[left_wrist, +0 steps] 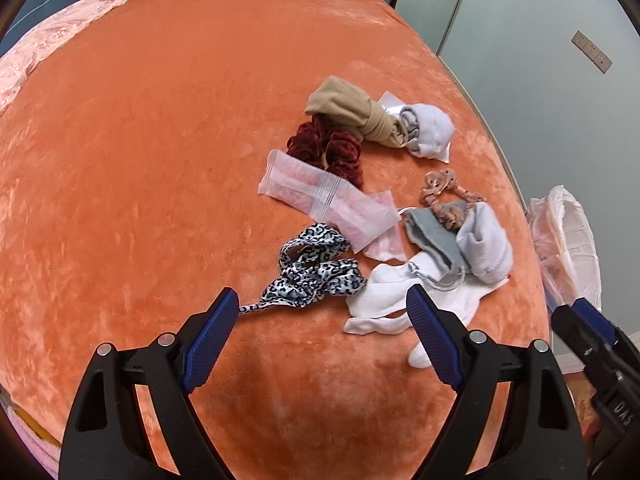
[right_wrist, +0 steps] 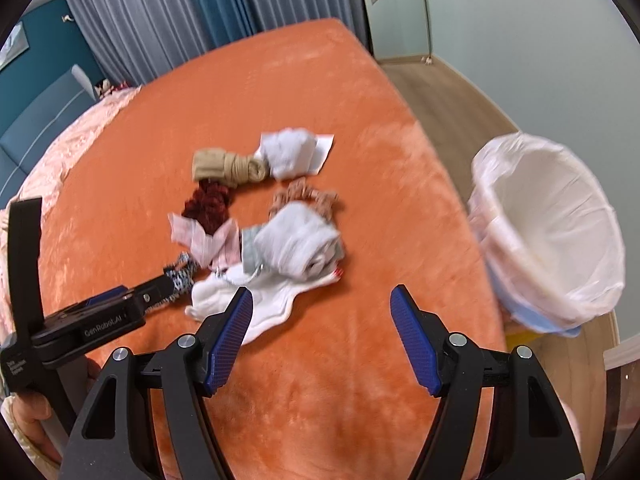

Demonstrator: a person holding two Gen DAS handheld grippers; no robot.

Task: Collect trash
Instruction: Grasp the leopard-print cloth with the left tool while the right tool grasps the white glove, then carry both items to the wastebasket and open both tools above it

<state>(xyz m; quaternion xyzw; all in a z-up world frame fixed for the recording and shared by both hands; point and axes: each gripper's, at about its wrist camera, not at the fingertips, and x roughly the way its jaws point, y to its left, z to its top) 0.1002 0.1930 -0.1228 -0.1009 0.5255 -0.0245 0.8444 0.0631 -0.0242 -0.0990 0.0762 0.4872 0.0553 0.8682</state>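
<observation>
Two hand-held grippers poised above a bed [left_wrist: 160, 140] covered in an orange plush blanket, with a scatter of small items lying toward its right edge. The left gripper [left_wrist: 322, 312] has its jaws released and spread wide, nothing between them; its blue pads frame the near end of the pile, where a leopard-print fabric strip [left_wrist: 316, 270] lies just beside a flat white sock [left_wrist: 384, 300]. The right gripper [right_wrist: 322, 308] likewise has its jaws released and empty, above bare blanket near the sock. Farther into the pile, clear zip-seal plastic bags [left_wrist: 320, 194] with pinkish contents overlap one another, touching a dark red scrunchie [left_wrist: 328, 148] behind them. A tan rolled stocking [left_wrist: 352, 110] lies against a pale bundled sock [left_wrist: 428, 128], which rests on a white paper scrap [left_wrist: 390, 100]. To the right, a grey and pale blue sock bundle [left_wrist: 472, 236] sits on the white sock, with a peach patterned scrunchie [left_wrist: 444, 196] touching its far side. The trash bin [right_wrist: 548, 236], lined with a white plastic bag, stands on the floor just beside the bed's right edge, its mouth open; the right wrist view is motion-blurred, so finer detail of the items is unclear there. Grey and teal curtains [right_wrist: 180, 12] hang behind the bed.
</observation>
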